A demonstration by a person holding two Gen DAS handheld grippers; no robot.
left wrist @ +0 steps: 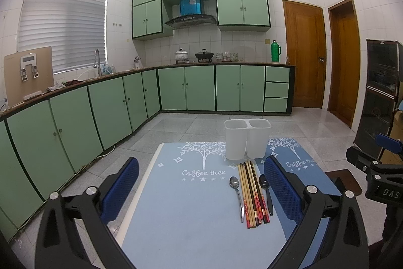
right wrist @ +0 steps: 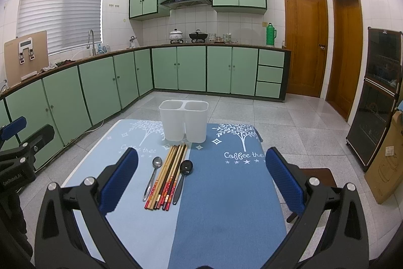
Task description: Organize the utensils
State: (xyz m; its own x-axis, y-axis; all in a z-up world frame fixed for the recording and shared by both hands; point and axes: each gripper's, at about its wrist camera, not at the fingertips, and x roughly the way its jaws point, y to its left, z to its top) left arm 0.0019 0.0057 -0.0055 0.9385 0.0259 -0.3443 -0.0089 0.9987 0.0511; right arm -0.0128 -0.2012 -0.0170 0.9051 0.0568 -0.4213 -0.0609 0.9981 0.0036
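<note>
A white two-compartment utensil holder (left wrist: 247, 138) (right wrist: 183, 123) stands upright at the far edge of the table. In front of it lie several chopsticks (left wrist: 253, 194) (right wrist: 168, 177) in a tight row, with a metal spoon (left wrist: 237, 193) (right wrist: 153, 174) on their left and a black spoon (left wrist: 266, 190) (right wrist: 182, 177) on their right. My left gripper (left wrist: 201, 177) hovers open above the light blue mat, nothing between its fingers. My right gripper (right wrist: 201, 170) is open too, above the dark blue mat, empty. Both holder compartments look empty.
Light blue mat (left wrist: 191, 213) and dark blue mat (right wrist: 226, 193) cover the table. The right gripper's body (left wrist: 377, 175) shows at the left view's right edge, the left one (right wrist: 17, 155) at the right view's left edge. Green cabinets (left wrist: 100, 107) line the walls.
</note>
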